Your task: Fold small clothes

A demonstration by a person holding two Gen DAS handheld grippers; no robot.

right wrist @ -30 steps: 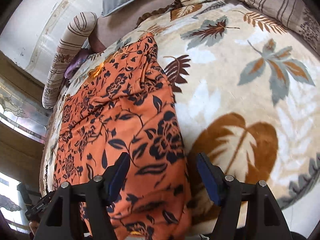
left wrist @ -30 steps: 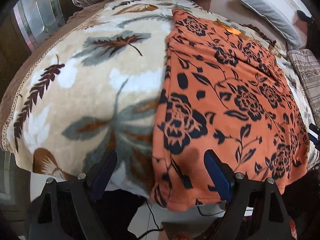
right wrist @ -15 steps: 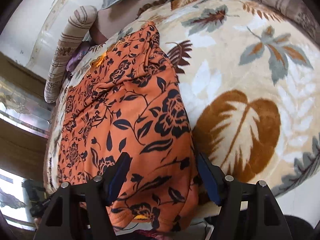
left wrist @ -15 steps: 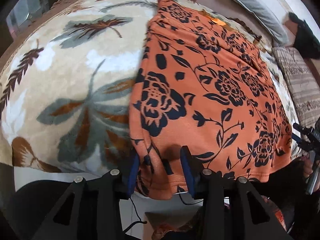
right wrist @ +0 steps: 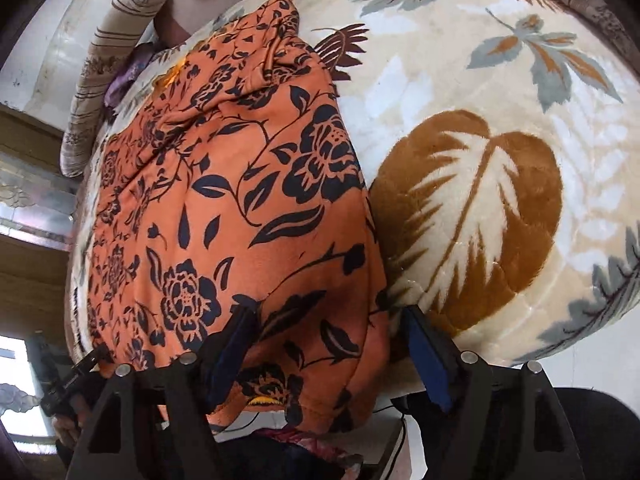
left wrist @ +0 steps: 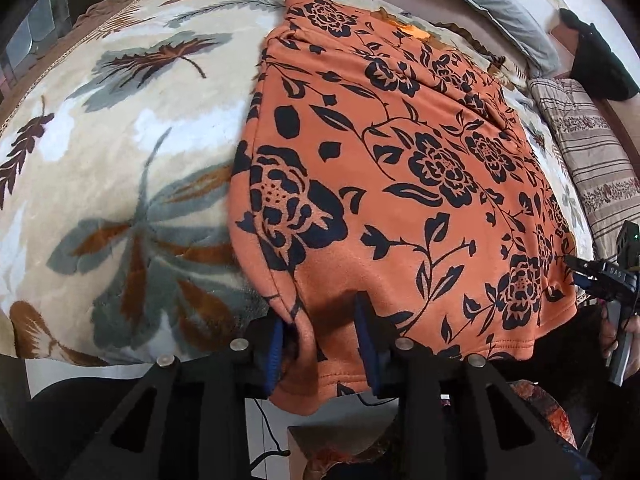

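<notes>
Left wrist view: the left gripper has its blue-padded fingers partly closed around the near hem corner of the orange floral garment; a bunched fold of cloth sits between them, touching the left pad, while whether the right pad presses it cannot be told. The garment spreads ahead of the fingers and to their right across a leaf-patterned blanket on the bed. Far beyond lie a grey pillow and a striped pillow (both off to the right). The right gripper shows at the garment's far corner.

Right wrist view: the right gripper stands wide open, its fingers straddling the garment's hem corner, which hangs over the bed edge between them, unclamped. The blanket stretches to the right of the fingers.
</notes>
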